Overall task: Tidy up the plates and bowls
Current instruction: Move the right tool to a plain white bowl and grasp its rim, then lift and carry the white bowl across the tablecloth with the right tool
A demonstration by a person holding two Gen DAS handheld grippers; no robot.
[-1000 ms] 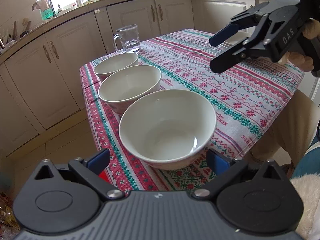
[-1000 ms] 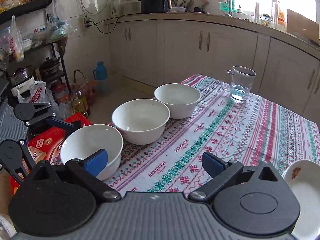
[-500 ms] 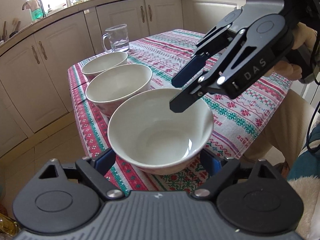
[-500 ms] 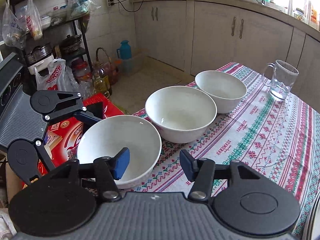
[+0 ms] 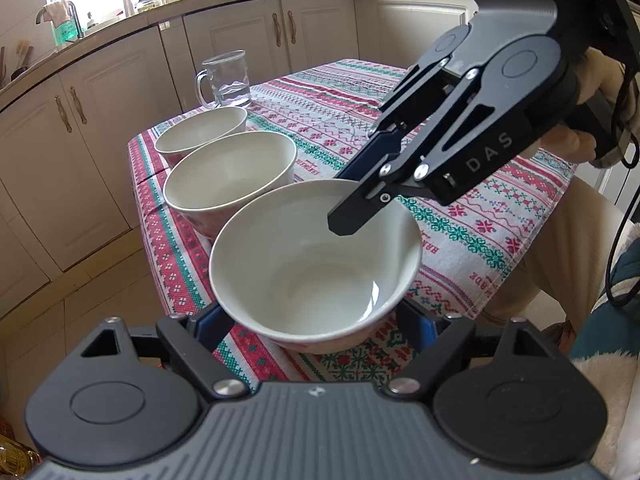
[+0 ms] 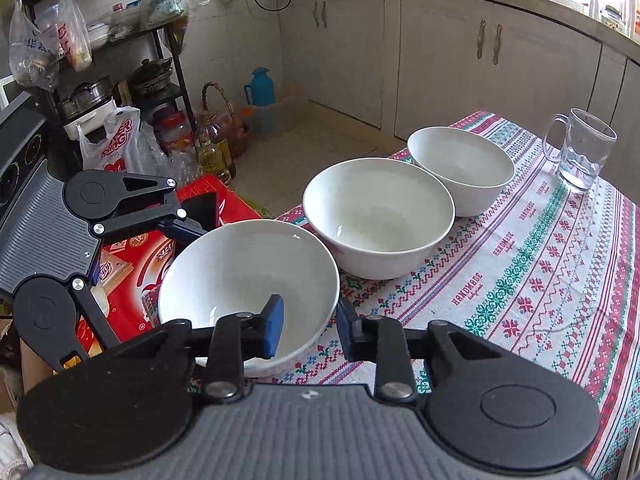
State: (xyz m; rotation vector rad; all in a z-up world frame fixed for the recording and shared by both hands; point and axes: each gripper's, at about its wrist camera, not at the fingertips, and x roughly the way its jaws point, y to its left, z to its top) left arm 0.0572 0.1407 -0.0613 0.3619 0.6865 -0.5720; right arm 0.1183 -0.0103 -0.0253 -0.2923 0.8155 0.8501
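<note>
Bowls (image 6: 378,216) sit unfilled; glass mug (image 6: 582,152) holds water.

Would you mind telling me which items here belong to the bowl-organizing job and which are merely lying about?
Job: nearest bowl, middle bowl, far bowl, right gripper, left gripper.
Lying about: glass mug, tablecloth, blue thermos, oil bottle.

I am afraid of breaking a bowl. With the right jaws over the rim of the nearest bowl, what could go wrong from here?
1. The nearest bowl sits at the tablecloth's corner, partly past the edge; a push from the right gripper may send it to the floor.
2. A grip on the rim alone may let it tilt or slip.
3. It stands very close to the middle bowl; lifting sideways may knock them together.
</note>
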